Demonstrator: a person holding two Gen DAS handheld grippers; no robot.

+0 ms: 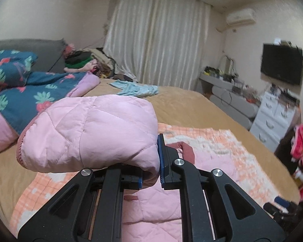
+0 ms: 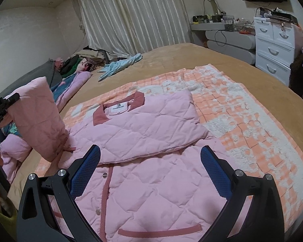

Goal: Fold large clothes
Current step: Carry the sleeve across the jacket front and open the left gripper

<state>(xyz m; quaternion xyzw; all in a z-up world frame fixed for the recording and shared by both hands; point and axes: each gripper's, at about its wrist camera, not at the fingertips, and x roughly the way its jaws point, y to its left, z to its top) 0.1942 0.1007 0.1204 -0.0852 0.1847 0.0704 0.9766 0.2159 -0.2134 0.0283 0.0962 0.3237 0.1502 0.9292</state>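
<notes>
1. Left gripper (image 1: 151, 167) is clamped tight on the cuff end of the left sleeve (image 1: 91, 133) of a pink quilted jacket (image 2: 151, 191), holding it lifted clear of the bed; the right wrist view shows that sleeve (image 2: 38, 121) standing up from the jacket's shoulder.
2. Right gripper (image 2: 150, 173) hovers with its jaws spread wide over the jacket's front, holding nothing.
3. Jacket lies face up on an orange-and-white checked blanket (image 2: 242, 121), spread on the tan bedcover (image 2: 192, 60).
4. Done, by the look of it: the other sleeve (image 2: 151, 127) is already folded across the chest, below the dark-pink collar (image 2: 100, 117).
5. Left, I judge: lay the raised sleeve over the chest, then fold the body up from the hem.
6. A light-blue garment (image 2: 119, 64) lies crumpled farther up the bed, not yet folded.
</notes>
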